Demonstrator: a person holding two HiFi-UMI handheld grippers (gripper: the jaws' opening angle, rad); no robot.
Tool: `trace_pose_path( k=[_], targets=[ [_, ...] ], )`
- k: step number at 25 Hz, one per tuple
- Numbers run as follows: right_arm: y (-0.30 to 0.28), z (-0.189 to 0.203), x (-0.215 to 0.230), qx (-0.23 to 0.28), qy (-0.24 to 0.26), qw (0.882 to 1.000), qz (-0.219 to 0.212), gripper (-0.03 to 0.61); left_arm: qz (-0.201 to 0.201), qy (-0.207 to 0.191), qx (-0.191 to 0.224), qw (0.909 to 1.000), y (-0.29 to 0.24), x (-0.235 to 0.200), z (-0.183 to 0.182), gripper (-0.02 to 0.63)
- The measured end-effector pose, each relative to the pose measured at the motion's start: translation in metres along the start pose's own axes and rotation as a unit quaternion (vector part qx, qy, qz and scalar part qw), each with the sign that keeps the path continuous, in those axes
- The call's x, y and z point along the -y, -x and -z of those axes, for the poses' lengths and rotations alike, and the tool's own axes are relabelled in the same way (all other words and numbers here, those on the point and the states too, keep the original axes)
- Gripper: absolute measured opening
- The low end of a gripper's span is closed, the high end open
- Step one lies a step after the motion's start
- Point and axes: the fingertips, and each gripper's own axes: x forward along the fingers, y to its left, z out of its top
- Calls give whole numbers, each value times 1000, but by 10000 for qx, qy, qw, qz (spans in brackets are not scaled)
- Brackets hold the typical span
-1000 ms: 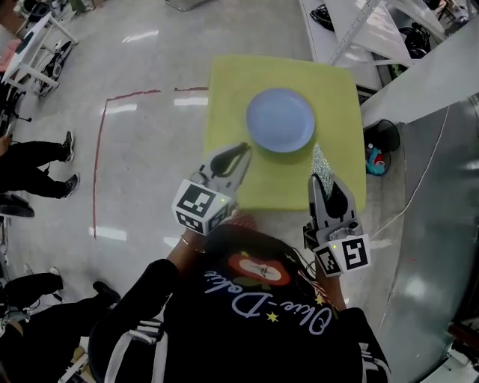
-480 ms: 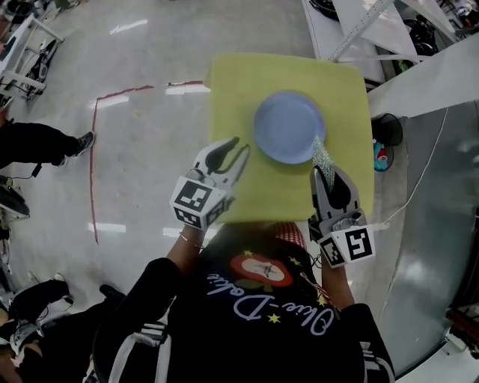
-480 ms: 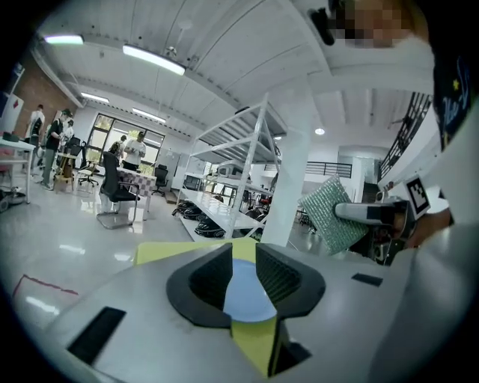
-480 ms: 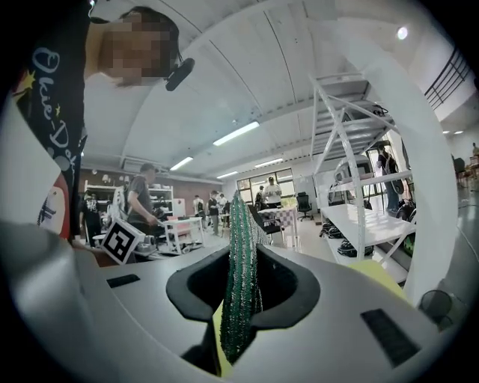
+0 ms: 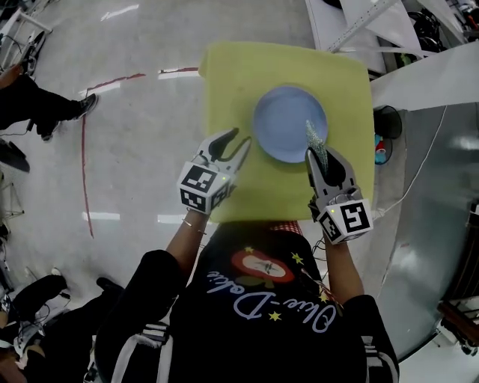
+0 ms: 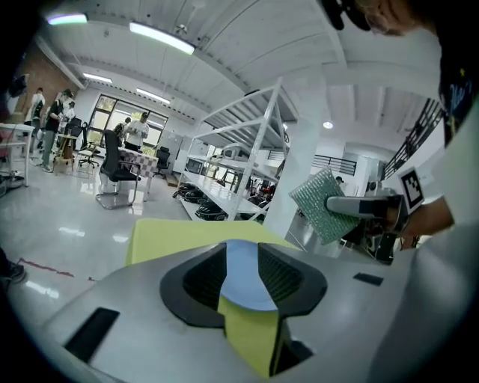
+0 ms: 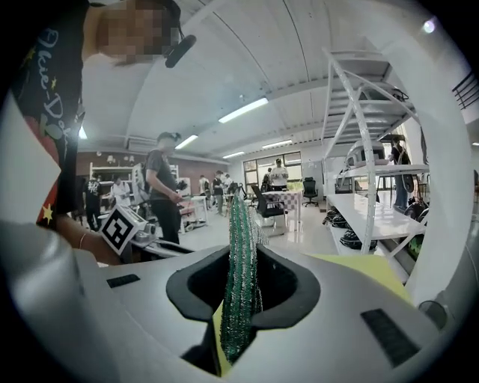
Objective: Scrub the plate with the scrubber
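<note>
A pale blue plate [image 5: 289, 123] lies on the yellow mat [image 5: 224, 82] that covers the table. My left gripper [image 5: 234, 143] hovers just left of the plate's near rim, its jaws opening with nothing between them; through the gap I see the blue plate [image 6: 241, 274]. My right gripper [image 5: 319, 158] is shut on a green glittery scrubber [image 5: 314, 139], which sticks out over the plate's right edge. In the right gripper view the scrubber [image 7: 239, 277] stands on edge between the pads. In the left gripper view the scrubber [image 6: 320, 203] shows flat, off to the right.
White shelving racks [image 5: 359, 22] stand beyond the table at the upper right. Red tape lines [image 5: 84, 157] mark the glossy floor on the left. A person's legs [image 5: 45, 105] are at the far left. A cable and small objects [image 5: 382, 149] lie right of the table.
Both grippers have moved forward to the plate. The left jaws were shut and have opened. The scrubber's tip has gone from short of the plate to over its right rim.
</note>
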Motion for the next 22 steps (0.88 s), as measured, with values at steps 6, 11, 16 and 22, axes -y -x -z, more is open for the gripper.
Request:
trace_pose_path(
  k=[6,11,16,22],
  targets=[
    [-46,29,19,-501,258,9980,-301,60,-97,144,-429,9989,-28,-12,27,121],
    [-86,63,38,-960,446,9926,-597,60,-189,307,-793,9962,-57,-22,51,133],
    [-116,93,51,-1410,837,9830,-826,60,-363,485,-1069,9924,-70,-29,71,135],
    [-145,131,67,-2112,1568,9580,-1143,60,-453,604,-1460,9864,-88,-34,95,134]
  ],
)
